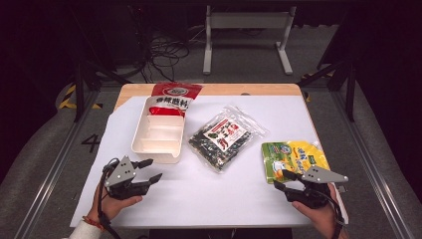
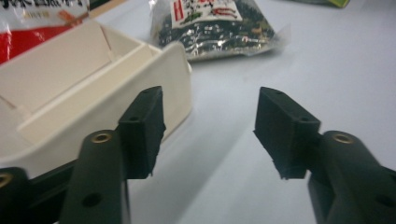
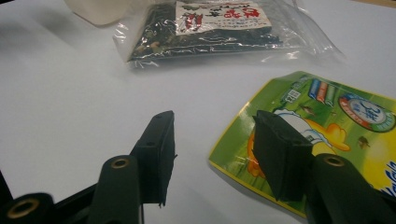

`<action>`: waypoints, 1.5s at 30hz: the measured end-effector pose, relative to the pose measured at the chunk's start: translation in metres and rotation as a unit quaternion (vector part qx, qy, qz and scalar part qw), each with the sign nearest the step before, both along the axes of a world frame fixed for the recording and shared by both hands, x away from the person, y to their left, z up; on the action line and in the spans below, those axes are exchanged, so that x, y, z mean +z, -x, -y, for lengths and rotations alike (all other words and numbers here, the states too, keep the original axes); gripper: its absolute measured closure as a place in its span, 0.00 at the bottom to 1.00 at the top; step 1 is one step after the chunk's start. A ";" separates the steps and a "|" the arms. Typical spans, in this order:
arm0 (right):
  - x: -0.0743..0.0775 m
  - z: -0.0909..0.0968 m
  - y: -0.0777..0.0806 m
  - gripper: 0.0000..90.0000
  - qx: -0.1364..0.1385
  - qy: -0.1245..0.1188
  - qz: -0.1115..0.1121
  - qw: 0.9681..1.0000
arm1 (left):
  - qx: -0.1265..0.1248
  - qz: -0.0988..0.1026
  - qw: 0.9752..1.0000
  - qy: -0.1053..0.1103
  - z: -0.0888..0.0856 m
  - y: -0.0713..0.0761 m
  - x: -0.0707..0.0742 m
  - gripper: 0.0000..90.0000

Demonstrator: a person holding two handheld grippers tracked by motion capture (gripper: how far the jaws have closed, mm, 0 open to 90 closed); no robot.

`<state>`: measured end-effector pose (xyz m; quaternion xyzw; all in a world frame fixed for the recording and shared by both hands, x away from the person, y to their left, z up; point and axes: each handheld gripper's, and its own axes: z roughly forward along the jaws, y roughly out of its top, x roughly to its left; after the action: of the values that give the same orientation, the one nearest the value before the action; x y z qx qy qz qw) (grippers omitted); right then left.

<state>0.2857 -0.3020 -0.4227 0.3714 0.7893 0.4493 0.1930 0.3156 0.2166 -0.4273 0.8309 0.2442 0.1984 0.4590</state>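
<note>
A white divided tray [image 1: 158,135] [image 2: 84,88] sits left of centre on the white sheet. A red and white packet [image 1: 171,98] [image 2: 32,23] lies at its far end, partly in it. A clear bag of dark dried food [image 1: 225,137] [image 2: 212,23] [image 3: 205,25] lies in the middle. A green and yellow pouch [image 1: 293,158] [image 3: 327,135] lies flat at the right. My left gripper [image 1: 152,171] [image 2: 210,133] is open just before the tray's near corner, holding nothing. My right gripper [image 1: 281,180] [image 3: 215,154] is open at the pouch's near edge, one jaw over it.
The white sheet [image 1: 209,194] covers a wooden table [image 1: 224,89]. A white frame stand [image 1: 246,30] and loose cables [image 1: 164,50] lie on the floor beyond. Rails run along both sides of the table.
</note>
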 end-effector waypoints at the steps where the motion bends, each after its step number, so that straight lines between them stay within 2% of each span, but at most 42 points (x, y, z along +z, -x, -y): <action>1: 0.000 -0.002 0.000 0.53 0.000 0.001 0.000 1.000 | 0.002 -0.002 1.000 -0.002 0.000 0.001 -0.002 0.41; 5: 0.000 -0.007 -0.003 0.52 0.004 -0.002 -0.004 1.000 | 0.005 -0.013 1.000 -0.003 -0.002 0.007 -0.008 0.30; 6: 0.000 -0.013 -0.005 0.50 0.012 0.002 -0.009 1.000 | 0.006 -0.019 1.000 -0.009 -0.003 0.010 -0.011 0.28; 9: 0.000 -0.020 -0.007 0.48 0.024 0.006 -0.018 1.000 | 0.001 -0.027 1.000 -0.008 -0.004 0.011 -0.015 0.25; 10: 0.000 -0.023 -0.008 0.47 0.024 0.009 -0.019 0.999 | 0.001 -0.032 0.999 -0.014 -0.004 0.011 -0.017 0.25; 12: 0.002 -0.031 -0.014 0.45 0.021 0.006 -0.034 0.999 | 0.001 -0.037 0.999 -0.016 -0.003 0.010 -0.020 0.23; 16: 0.000 -0.054 -0.024 0.42 0.047 0.004 -0.055 0.997 | -0.005 -0.035 0.999 -0.021 -0.002 0.009 -0.023 0.22; 18: -0.003 -0.065 -0.032 0.40 0.057 0.008 -0.068 0.996 | 0.001 -0.033 0.999 -0.009 -0.002 0.008 -0.022 0.22; 20: -0.006 -0.073 -0.040 0.39 0.059 0.007 -0.085 0.995 | 0.002 -0.033 0.999 -0.006 -0.001 0.006 -0.022 0.21; 25: -0.009 -0.084 -0.059 0.37 0.047 -0.004 -0.118 0.992 | -0.007 -0.029 0.999 -0.025 0.006 0.007 -0.025 0.21; 27: -0.009 -0.087 -0.066 0.36 0.044 -0.016 -0.129 0.991 | -0.007 -0.024 0.999 -0.026 0.007 0.008 -0.025 0.22; 29: -0.008 -0.089 -0.069 0.35 0.041 -0.018 -0.135 0.990 | -0.007 -0.022 0.999 -0.025 0.007 0.008 -0.025 0.22; 30: -0.008 -0.093 -0.077 0.33 0.033 -0.021 -0.148 0.988 | -0.007 -0.022 0.999 -0.023 0.008 0.009 -0.024 0.22; 33: -0.009 -0.095 -0.084 0.32 0.026 -0.026 -0.162 0.986 | -0.009 -0.022 0.999 -0.022 0.009 0.010 -0.025 0.23; 35: -0.011 -0.096 -0.091 0.30 0.012 -0.031 -0.178 0.983 | -0.012 -0.024 0.999 -0.022 0.011 0.010 -0.025 0.23; 41: -0.020 -0.097 -0.112 0.26 -0.045 -0.041 -0.199 0.978 | -0.023 -0.026 0.999 -0.021 0.015 0.011 -0.025 0.23; 43: -0.025 -0.097 -0.117 0.24 -0.056 -0.055 -0.208 0.975 | -0.026 -0.027 0.999 -0.023 0.016 0.011 -0.025 0.23; 45: -0.027 -0.097 -0.120 0.23 -0.066 -0.080 -0.205 0.973 | -0.031 -0.028 0.999 -0.023 0.018 0.011 -0.025 0.23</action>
<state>0.4057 -0.2047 -0.4501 0.5209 0.7472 0.4119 0.0261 0.3041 0.1986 -0.4524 0.8534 0.2262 0.1665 0.4392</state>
